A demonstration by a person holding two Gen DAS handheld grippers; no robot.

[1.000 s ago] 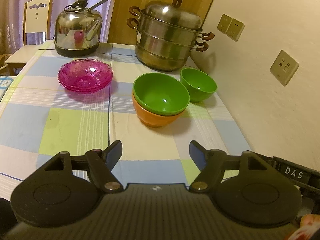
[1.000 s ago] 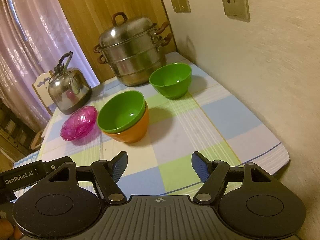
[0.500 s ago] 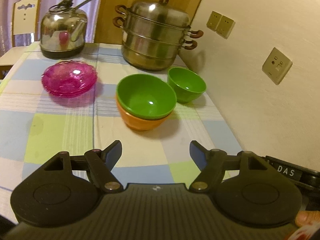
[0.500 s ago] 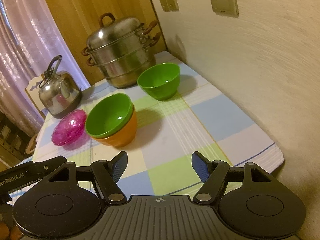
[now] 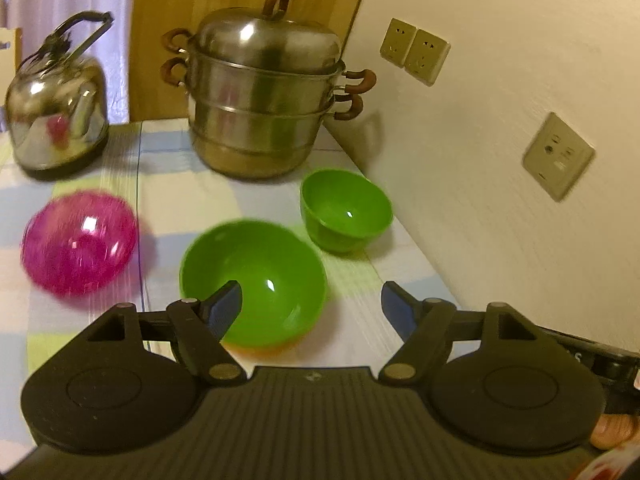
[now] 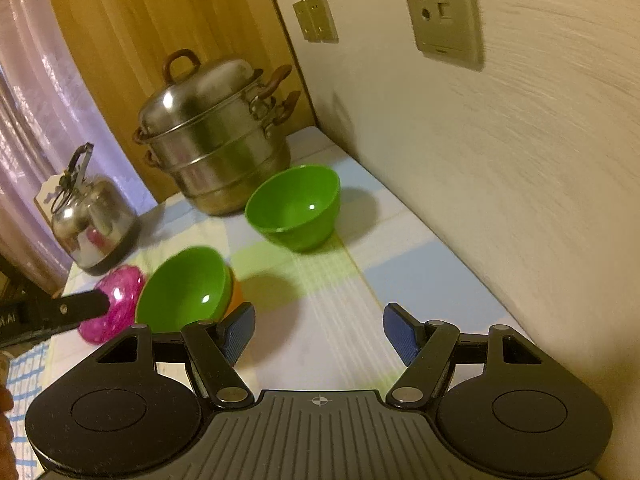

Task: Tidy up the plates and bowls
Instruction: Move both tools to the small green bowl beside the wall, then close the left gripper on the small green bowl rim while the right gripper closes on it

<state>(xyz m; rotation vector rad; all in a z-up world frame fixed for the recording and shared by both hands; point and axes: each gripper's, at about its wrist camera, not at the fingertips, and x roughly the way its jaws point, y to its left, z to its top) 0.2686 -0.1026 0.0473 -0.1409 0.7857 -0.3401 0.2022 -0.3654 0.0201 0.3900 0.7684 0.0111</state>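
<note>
I'm hovering the left tongs wide apart over the big green bowl, which is sitting nested in an orange bowl on the surface, pink dish beside. Right tongs are hanging agape too, holding nothing, small green bowl ahead.

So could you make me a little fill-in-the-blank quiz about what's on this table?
1. The larger green bowl sits nested inside an ____ bowl.
2. The pink dish lies in front of the steel ____.
3. The smaller green bowl stands nearest the tiered steel ____.

Missing words: orange; kettle; steamer pot
</note>
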